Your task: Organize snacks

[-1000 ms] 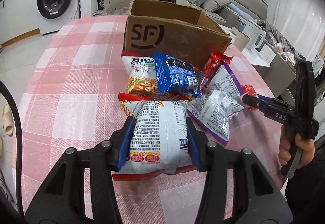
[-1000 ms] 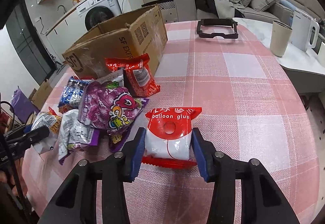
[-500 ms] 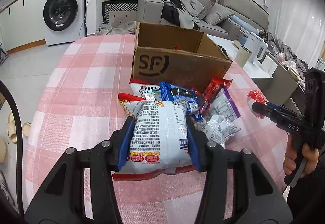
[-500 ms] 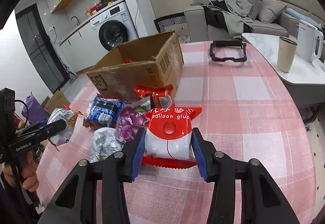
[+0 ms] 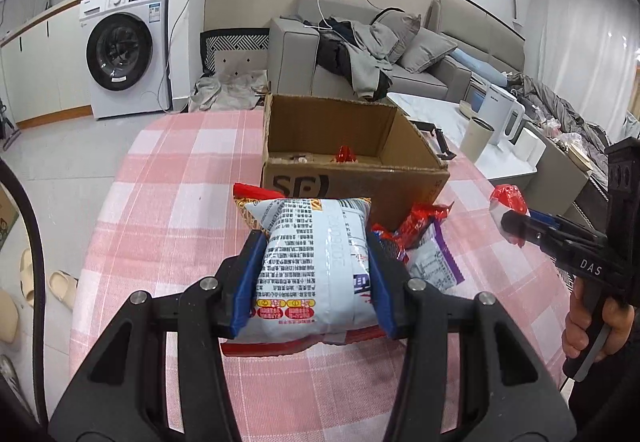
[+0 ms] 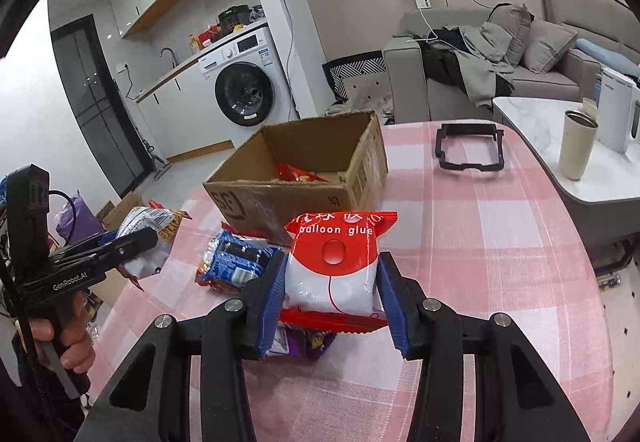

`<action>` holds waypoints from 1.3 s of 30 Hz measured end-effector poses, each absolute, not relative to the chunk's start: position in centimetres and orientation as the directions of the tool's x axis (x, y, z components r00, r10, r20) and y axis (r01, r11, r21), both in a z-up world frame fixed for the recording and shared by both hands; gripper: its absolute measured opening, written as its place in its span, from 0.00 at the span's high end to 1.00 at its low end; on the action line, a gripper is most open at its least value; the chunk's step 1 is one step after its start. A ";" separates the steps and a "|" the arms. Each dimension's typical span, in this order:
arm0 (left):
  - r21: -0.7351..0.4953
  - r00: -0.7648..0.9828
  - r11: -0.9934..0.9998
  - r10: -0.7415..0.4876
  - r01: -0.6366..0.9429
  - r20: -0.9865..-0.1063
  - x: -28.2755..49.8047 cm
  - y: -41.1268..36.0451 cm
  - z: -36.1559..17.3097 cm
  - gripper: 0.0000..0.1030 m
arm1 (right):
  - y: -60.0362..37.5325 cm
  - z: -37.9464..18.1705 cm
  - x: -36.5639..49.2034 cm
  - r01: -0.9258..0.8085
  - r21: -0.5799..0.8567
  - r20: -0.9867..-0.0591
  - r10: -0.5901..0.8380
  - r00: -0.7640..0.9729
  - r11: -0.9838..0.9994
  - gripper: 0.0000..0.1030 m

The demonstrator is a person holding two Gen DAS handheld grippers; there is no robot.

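Now | left gripper point(image 5: 314, 278) clamped on noodle packet point(image 5: 312, 262) | right gripper point(image 6: 330, 296) gripping balloon-glue pack point(image 6: 334, 266) | both raised, likely to clear cardboard box point(image 6: 288, 197) rim

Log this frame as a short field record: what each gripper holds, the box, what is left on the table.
left gripper: shut on white printed snack bag
right gripper: shut on red-and-white "balloon glue" packet
brown cardboard SF box: open, red packet inside
pink checked tablecloth: blue packet, red packet and purple-edged packet remain before the box
black frame: beyond the box
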State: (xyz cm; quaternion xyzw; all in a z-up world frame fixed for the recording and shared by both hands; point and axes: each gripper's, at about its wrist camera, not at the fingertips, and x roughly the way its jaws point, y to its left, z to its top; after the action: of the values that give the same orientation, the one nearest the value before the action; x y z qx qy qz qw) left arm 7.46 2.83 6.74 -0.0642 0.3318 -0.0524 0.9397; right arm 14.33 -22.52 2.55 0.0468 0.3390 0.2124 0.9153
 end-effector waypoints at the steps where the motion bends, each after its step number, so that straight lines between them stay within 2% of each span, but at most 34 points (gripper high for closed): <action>1: -0.152 0.778 0.987 -0.139 0.056 -0.613 7.7 2.7 7.0 0.56 | -22.4 2.8 14.5 -0.361 0.230 -0.596 0.424 0.682 0.904 0.56; 23: -0.085 0.825 0.994 -0.104 0.069 -0.555 13.3 1.3 11.1 0.56 | -19.2 6.5 18.4 -0.432 0.213 -0.535 0.475 0.699 0.876 0.55; 39: -0.054 0.818 0.997 -0.074 0.053 -0.570 18.4 1.1 10.8 0.56 | -18.5 6.3 21.1 -0.426 0.255 -0.511 0.495 0.702 0.868 0.55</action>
State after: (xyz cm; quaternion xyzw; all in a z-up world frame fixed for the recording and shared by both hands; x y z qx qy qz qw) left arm 18.43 1.06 10.77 -0.0178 0.2996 -0.0332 0.9533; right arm 21.12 -18.49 6.31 0.0588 0.2937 0.2502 0.9207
